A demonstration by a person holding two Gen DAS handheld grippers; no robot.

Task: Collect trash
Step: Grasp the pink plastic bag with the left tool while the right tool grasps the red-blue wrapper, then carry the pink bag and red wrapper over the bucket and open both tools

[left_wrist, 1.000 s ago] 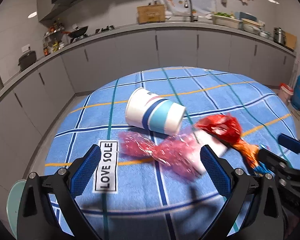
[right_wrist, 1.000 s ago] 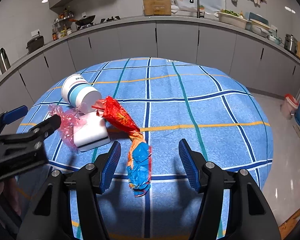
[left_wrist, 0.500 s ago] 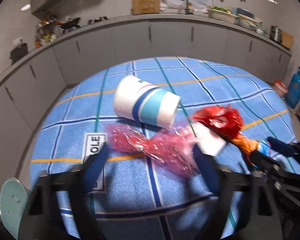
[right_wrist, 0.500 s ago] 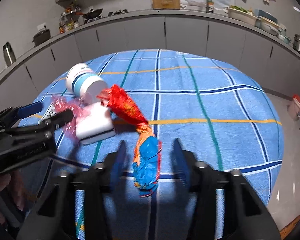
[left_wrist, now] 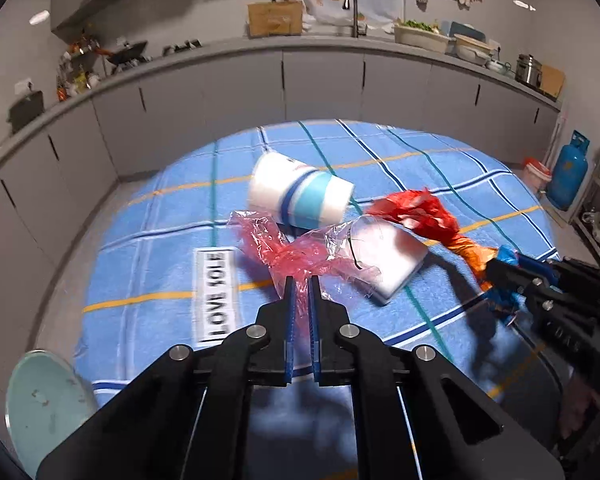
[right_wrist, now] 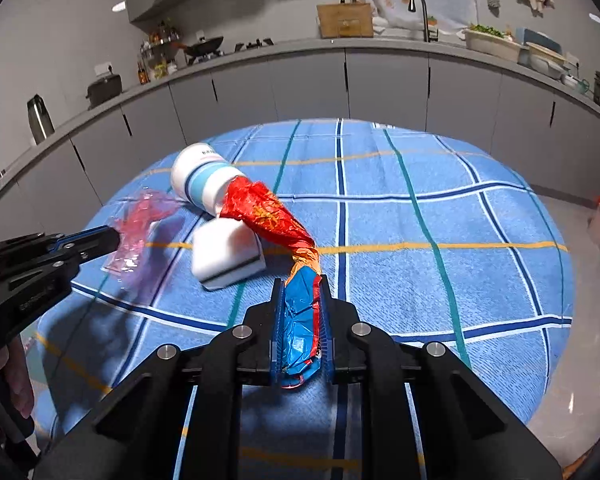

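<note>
The left gripper (left_wrist: 300, 286) has its blue-padded fingers (left_wrist: 288, 308) pressed nearly together on the near end of a crumpled pink cellophane wrapper (left_wrist: 290, 250). A strip of the pink film sits pinched in the narrow gap between the two pads, and the rest of the wrapper spreads away from the fingertips across the surface (left_wrist: 152, 248), which is covered by a blue checked cloth. The far part of the cellophane reaches toward a white paper cup with blue bands (left_wrist: 300, 196) lying on its side. Clear film trails from the wrapper onto a white sponge block (left_wrist: 392, 258) just to the right.

The right gripper (right_wrist: 300, 288) is clamped on the blue end of a long twisted foil snack wrapper (right_wrist: 298, 320). That blue section lies lengthwise between the two fingers (right_wrist: 277, 320), filling the gap from the tips back toward the base. Beyond the fingertips the wrapper turns orange, then red, and its red end rests against the sponge block and beside the mouth of the cup.

In the left wrist view, a black-and-white label reading "LOVE SOLE" (left_wrist: 216, 292) lies on the cloth left of the left gripper. A pale green round stool (left_wrist: 40, 404) stands off the surface's near left edge.
</note>
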